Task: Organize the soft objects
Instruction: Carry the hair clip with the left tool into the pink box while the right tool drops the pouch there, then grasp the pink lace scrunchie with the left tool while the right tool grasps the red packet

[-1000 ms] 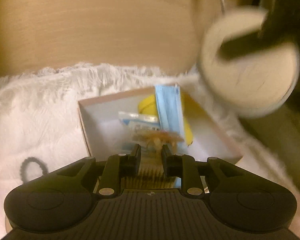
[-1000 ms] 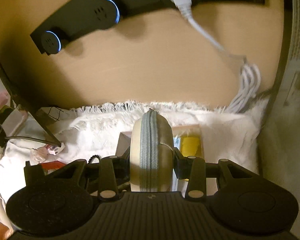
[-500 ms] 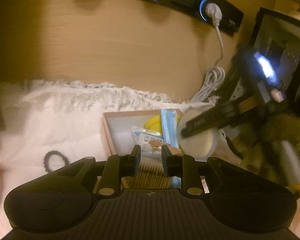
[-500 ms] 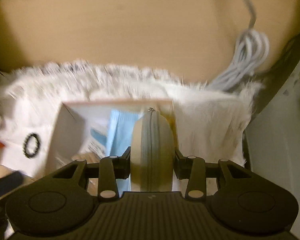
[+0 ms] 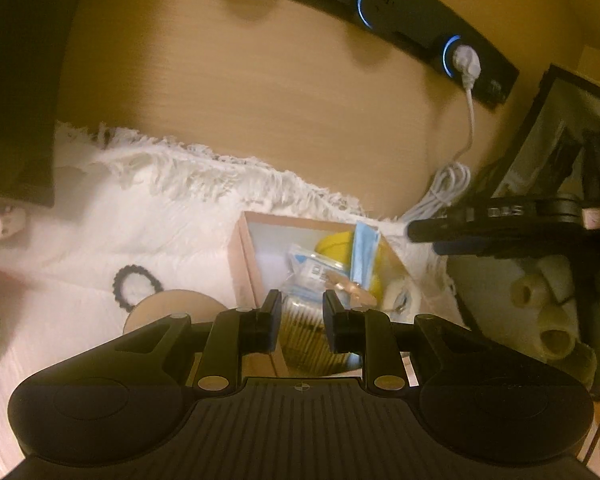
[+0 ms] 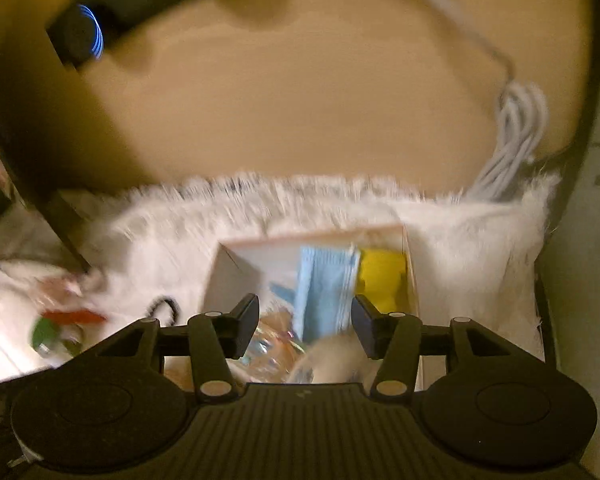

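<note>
The round beige zippered pouch [image 6: 334, 360] is lying inside the shallow pale cardboard box [image 5: 246, 264], blurred and half hidden at 6 o'clock in the right wrist view, just below the right gripper [image 6: 305, 320], whose jaws are standing spread and empty. A blue pleated face mask [image 6: 324, 280] is lying at 12 o'clock from it. The left gripper [image 5: 301, 314] is hovering, narrowly parted, gripping nothing, over a clear container [image 5: 302, 334].

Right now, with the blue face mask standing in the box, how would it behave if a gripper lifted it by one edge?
The blue face mask looks thin and pleated, so it would probably droop and flop. It leans among other items in the box, so it may drag neighbours such as the plastic packet. It appears light for its size.
</note>
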A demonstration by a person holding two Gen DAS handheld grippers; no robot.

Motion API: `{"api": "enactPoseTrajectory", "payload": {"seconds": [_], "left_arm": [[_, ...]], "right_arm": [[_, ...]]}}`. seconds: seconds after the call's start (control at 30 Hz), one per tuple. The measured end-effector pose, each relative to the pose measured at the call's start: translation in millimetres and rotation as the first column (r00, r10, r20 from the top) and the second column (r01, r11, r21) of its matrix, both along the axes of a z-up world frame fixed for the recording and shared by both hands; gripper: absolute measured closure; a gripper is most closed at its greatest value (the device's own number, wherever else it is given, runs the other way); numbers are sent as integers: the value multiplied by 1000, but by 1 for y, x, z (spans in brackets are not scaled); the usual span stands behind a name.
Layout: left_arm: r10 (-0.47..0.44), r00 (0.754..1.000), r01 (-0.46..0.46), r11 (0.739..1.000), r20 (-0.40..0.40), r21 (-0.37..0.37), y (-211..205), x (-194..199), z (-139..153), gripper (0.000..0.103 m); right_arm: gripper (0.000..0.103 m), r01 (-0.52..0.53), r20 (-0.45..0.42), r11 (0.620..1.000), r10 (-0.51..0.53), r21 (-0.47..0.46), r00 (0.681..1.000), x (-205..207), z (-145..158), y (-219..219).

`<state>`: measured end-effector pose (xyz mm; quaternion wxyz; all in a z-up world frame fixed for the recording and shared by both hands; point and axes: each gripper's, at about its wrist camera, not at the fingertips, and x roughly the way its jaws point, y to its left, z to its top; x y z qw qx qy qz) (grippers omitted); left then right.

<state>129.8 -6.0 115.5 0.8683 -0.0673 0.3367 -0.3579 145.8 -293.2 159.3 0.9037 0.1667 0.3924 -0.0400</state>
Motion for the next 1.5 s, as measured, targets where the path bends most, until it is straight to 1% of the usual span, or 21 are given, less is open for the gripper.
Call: {"api": "enactPoseTrajectory", "payload": {"seconds": [0.03,0.07,0.1,0.2,0.27,0.33,0.37,0.4,0.57,0.63,0.7,0.77,0.83,0.97,1.03,1.1,1.23,1.3,1.4,1.47,1.5], "left_arm": [[3,1000,-3,1000,1,-7,4,-2,1,78],[7,1000,-7,1000,3,-11,7,-3,2,78],[15,1000,-15,1000,4,-18,12,-5,2,78],[37,999,-37,999,-9,-29,22,-7,0,78],[49,999,-50,998,-16,-28,27,-8,-4,78],[58,998,-59,998,-27,-18,32,-9,-8,78],[63,998,-63,998,-31,-12,36,-10,-10,78],[67,997,-67,998,-33,-9,39,-11,-11,78],[116,993,-116,993,-24,11,71,-15,-15,78],[151,988,-150,988,-19,23,90,-16,-17,78],[186,982,-186,982,-16,34,109,-16,-19,78],[232,973,-232,972,-10,48,133,-15,-21,78],[279,960,-279,958,3,67,157,-12,-20,78],[358,933,-359,929,23,90,203,5,-18,78],[378,925,-379,920,24,96,222,20,-17,78],[387,922,-386,918,12,88,237,40,-16,78],[421,902,-419,907,-95,40,262,95,-17,78],[417,903,-417,908,-105,23,261,118,-16,78],[383,921,-378,923,-65,74,247,151,-17,78],[350,934,-337,931,-78,137,236,172,-22,78],[343,936,-326,928,-74,181,231,179,-26,78]], "right_arm": [[54,10,25,1000,-10,2,1000,-6,3,-3],[62,22,36,1000,-22,-4,999,-11,4,-7],[73,38,37,999,-38,-13,999,-16,3,-10],[78,44,-5,998,-44,34,999,-18,-12,-20],[81,51,-63,997,-48,57,997,-13,-34,-20],[81,40,-83,996,-33,82,996,-11,-52,-14],[79,42,-104,995,-33,86,994,-7,-60,-11],[79,50,-87,997,-44,64,995,-6,-63,-6],[75,1,-84,995,-9,-97,996,-1,-60,22],[66,3,-87,995,-12,-101,996,-2,-61,22],[47,22,-97,996,-30,-82,995,-3,-66,19],[46,40,-115,996,-48,-75,992,-3,-72,16],[46,48,-108,994,-59,-102,992,-7,-69,20],[45,36,1,961,-37,-276,999,-21,-43,46],[41,36,62,943,-16,-332,998,-26,-27,63],[39,36,106,944,-1,-327,994,-27,-15,77],[39,-54,106,955,88,-290,990,-19,0,112],[39,-102,93,950,135,-296,986,-15,3,132],[39,-165,65,938,194,-304,979,-9,3,157],[39,-199,50,931,225,-306,973,-8,1,172],[39,-218,43,925,242,-310,969,-8,1,178]]}}
